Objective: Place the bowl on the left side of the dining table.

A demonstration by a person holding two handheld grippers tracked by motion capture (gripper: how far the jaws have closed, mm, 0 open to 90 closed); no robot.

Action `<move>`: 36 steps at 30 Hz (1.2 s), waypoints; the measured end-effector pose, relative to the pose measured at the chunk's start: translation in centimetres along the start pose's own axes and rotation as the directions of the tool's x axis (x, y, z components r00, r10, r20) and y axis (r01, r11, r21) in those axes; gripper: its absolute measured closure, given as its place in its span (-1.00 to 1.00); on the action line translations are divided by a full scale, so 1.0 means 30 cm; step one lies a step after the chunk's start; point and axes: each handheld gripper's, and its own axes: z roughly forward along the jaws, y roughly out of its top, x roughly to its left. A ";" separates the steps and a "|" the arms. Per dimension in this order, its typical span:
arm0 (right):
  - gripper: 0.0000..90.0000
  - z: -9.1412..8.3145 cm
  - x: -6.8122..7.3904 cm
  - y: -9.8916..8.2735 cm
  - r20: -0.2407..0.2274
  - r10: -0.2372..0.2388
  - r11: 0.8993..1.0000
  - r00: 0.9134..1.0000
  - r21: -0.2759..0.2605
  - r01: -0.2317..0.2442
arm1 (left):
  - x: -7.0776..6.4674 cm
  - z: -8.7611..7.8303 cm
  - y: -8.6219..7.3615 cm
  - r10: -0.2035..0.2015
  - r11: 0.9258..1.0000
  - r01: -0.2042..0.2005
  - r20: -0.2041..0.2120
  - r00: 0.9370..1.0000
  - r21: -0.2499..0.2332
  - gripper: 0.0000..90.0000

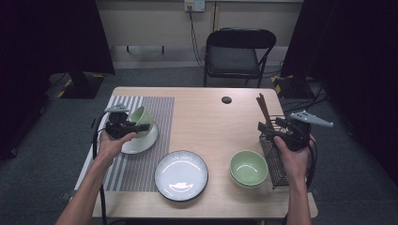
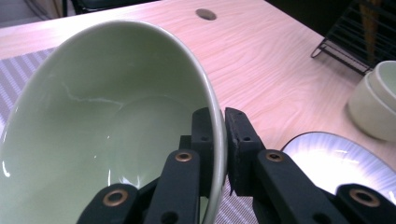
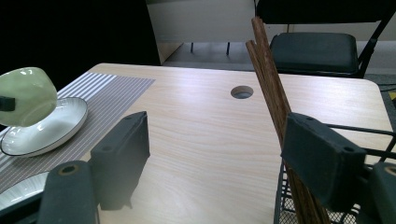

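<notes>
My left gripper (image 1: 143, 126) is shut on the rim of a pale green bowl (image 1: 141, 117), held tilted just above a white plate (image 1: 141, 142) on the striped placemat (image 1: 141, 168). In the left gripper view the two pads pinch the green bowl (image 2: 107, 126) wall, one inside and one outside. From the right gripper view the tilted green bowl (image 3: 25, 95) hangs over the white plate (image 3: 51, 128) at far left. My right gripper (image 1: 267, 130) stands open beside the black wire rack (image 1: 273, 161); its jaws stand wide apart with nothing between them, close to the brown chopsticks (image 3: 275, 102).
A second white plate (image 1: 181, 175) lies at the table's front middle. Two stacked green bowls (image 1: 248, 168) sit to its right, next to the rack. A round cable hole (image 1: 226, 100) marks the far tabletop. A black folding chair (image 1: 234, 54) stands behind the table.
</notes>
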 end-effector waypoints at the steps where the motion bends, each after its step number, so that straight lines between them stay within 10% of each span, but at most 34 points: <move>1: -0.50 0.001 0.000 0.000 0.001 -0.001 1.000 1.000 0.002 0.001 | 0.010 -0.002 -0.009 -0.006 1.000 0.006 -0.006 1.000 0.008 0.85; 16: -0.50 -0.004 0.007 0.001 0.003 -0.010 1.000 1.000 0.004 0.010 | 0.104 -0.006 -0.101 -0.056 0.997 0.060 -0.063 0.996 0.053 0.85; 36: -0.50 -0.010 0.009 0.003 0.002 -0.010 1.000 1.000 -0.002 0.010 | 0.076 0.056 -0.134 -0.022 0.997 0.026 -0.045 0.999 0.069 0.83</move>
